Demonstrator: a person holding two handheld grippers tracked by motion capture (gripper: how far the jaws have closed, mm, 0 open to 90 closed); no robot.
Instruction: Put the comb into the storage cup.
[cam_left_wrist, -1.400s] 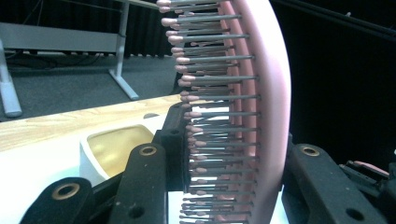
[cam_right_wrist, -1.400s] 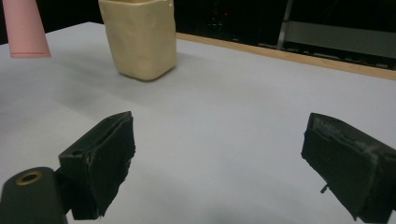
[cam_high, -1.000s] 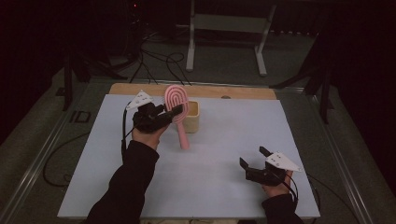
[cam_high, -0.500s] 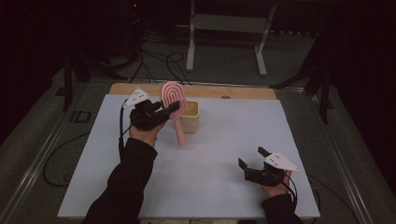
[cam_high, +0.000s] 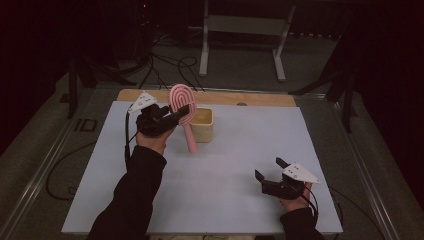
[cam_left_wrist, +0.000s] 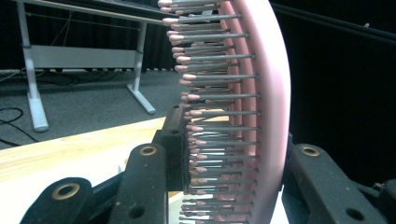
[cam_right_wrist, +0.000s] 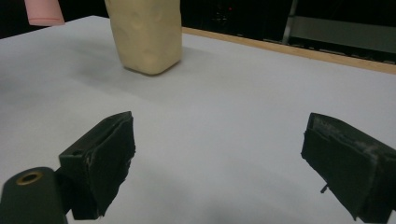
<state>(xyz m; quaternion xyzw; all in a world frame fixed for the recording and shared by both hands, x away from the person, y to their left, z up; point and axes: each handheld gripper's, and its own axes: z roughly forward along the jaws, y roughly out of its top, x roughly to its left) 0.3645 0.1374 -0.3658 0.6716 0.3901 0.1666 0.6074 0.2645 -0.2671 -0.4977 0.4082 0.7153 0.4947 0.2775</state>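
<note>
My left gripper (cam_high: 181, 113) is shut on the head of a pink hairbrush (cam_high: 182, 100). It holds the brush above the table at the far left, handle hanging down toward the white sheet. In the left gripper view the bristles (cam_left_wrist: 210, 112) face left between the jaws. A cream cup (cam_high: 202, 125) stands just right of the brush. My right gripper (cam_high: 269, 168) sits low at the near right, open and holding nothing. In the right gripper view (cam_right_wrist: 219, 154) the cup (cam_right_wrist: 144, 37) stands farther off and the handle tip (cam_right_wrist: 44, 11) shows at the top left.
A white sheet (cam_high: 225, 170) covers the table, with a wooden strip (cam_high: 250, 98) along its far edge. Beyond the table stand a metal frame's legs (cam_high: 204, 45), with cables (cam_high: 165, 65) on the floor. Metal rails run along the table's sides.
The left gripper has carried the brush slightly left and up, and the handle now hangs a bit more upright. The right gripper has not moved.
</note>
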